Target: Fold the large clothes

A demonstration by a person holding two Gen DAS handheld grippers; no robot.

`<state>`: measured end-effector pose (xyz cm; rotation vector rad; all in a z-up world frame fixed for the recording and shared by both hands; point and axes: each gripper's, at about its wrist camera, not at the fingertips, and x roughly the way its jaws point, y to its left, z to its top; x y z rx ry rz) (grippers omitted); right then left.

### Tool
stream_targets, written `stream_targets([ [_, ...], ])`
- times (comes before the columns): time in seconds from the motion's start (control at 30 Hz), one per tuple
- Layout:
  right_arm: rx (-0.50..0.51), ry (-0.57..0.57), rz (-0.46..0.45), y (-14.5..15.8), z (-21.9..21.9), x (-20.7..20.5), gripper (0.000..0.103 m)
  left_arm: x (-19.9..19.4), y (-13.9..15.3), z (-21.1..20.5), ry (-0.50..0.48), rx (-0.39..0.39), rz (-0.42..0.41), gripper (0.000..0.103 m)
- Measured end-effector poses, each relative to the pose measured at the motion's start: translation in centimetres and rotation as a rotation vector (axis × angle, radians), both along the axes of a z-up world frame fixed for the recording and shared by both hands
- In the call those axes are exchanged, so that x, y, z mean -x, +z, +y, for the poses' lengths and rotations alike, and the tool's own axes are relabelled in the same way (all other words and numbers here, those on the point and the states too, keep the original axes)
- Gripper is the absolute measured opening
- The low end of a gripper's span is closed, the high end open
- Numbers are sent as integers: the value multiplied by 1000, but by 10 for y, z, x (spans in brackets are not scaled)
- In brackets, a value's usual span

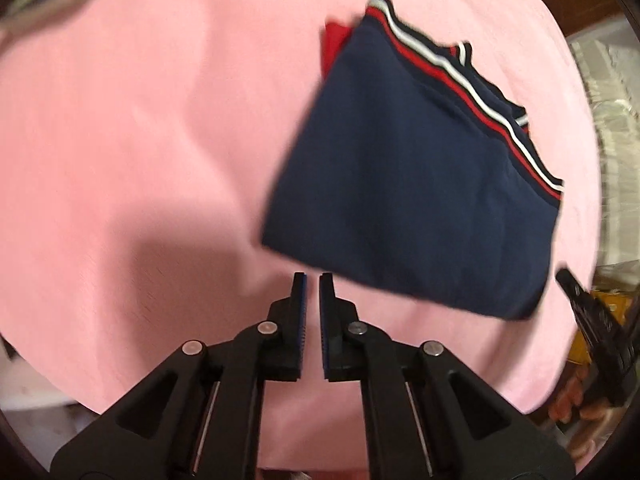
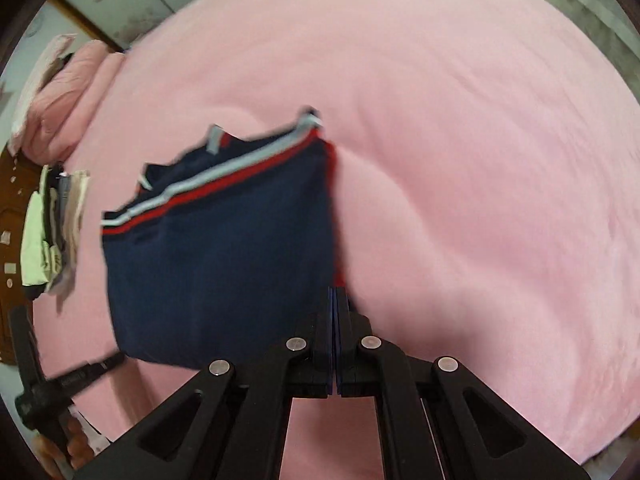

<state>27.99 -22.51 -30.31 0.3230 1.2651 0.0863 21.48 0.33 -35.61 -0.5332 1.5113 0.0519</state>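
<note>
A navy garment (image 1: 404,184) with red and white striped trim lies folded into a rough rectangle on the pink bed cover (image 1: 140,140). In the left wrist view my left gripper (image 1: 313,280) is slightly open and empty, just off the garment's near corner. In the right wrist view the garment (image 2: 216,264) lies left of my right gripper (image 2: 335,292), whose jaws are pressed together at the garment's near right corner; whether cloth is pinched is unclear. The right gripper also shows at the right edge of the left wrist view (image 1: 592,320).
The pink bed cover (image 2: 460,160) fills most of both views. A pink pillow (image 2: 68,96) and a stack of folded clothes (image 2: 52,232) sit at the far left of the right wrist view. The left gripper (image 2: 60,380) shows at lower left. Clutter lies beyond the bed's right edge (image 1: 608,92).
</note>
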Motion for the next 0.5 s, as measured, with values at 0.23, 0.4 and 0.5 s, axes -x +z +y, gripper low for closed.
stream_targets([
  [0.23, -171, 139, -34, 2, 81, -49, 0, 8, -4, -9, 35, 67, -44, 40],
  [0.4, -189, 180, 65, -38, 137, -65, 0, 17, 12, 31, 89, 103, -62, 41],
  [0.5, -164, 149, 126, -54, 128, -53, 0, 20, 17, 51, 120, 120, -57, 45],
])
